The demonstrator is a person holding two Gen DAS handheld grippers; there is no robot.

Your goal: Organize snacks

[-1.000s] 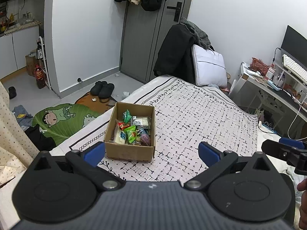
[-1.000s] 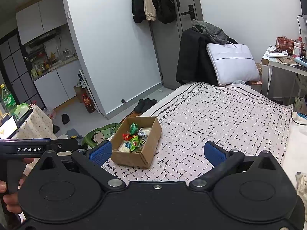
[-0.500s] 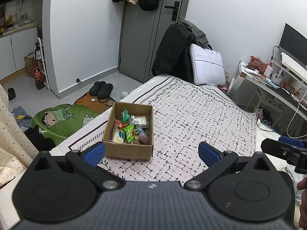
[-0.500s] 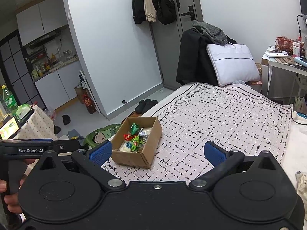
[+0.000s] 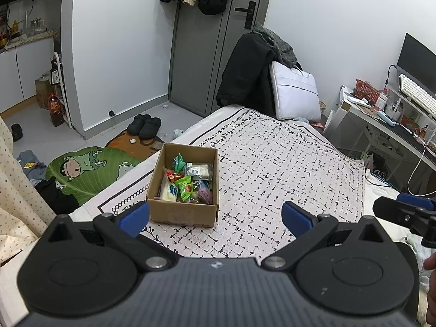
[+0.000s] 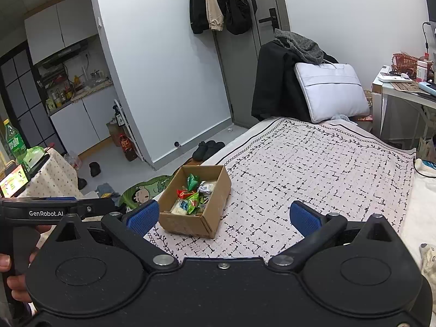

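Note:
An open cardboard box (image 5: 184, 212) sits on the bed's patterned blanket near its left edge, also in the right wrist view (image 6: 190, 224). It holds several wrapped snacks (image 5: 188, 182), green, red, white and clear, which also show in the right wrist view (image 6: 194, 197). My left gripper (image 5: 215, 218) is open and empty, held back from the box with its left pad near the box's front corner. My right gripper (image 6: 223, 216) is open and empty, right of the box and apart from it.
The black-and-white blanket (image 5: 286, 169) covers the bed. A chair with a black coat and a white bag (image 5: 295, 92) stands at the far end. A desk (image 5: 387, 125) is on the right. Slippers (image 5: 144, 125) and a green mat (image 5: 87, 169) lie on the floor left.
Both grippers have drifted slightly; the box sits a little further left and lower in the left view. Jaws stay open and empty.

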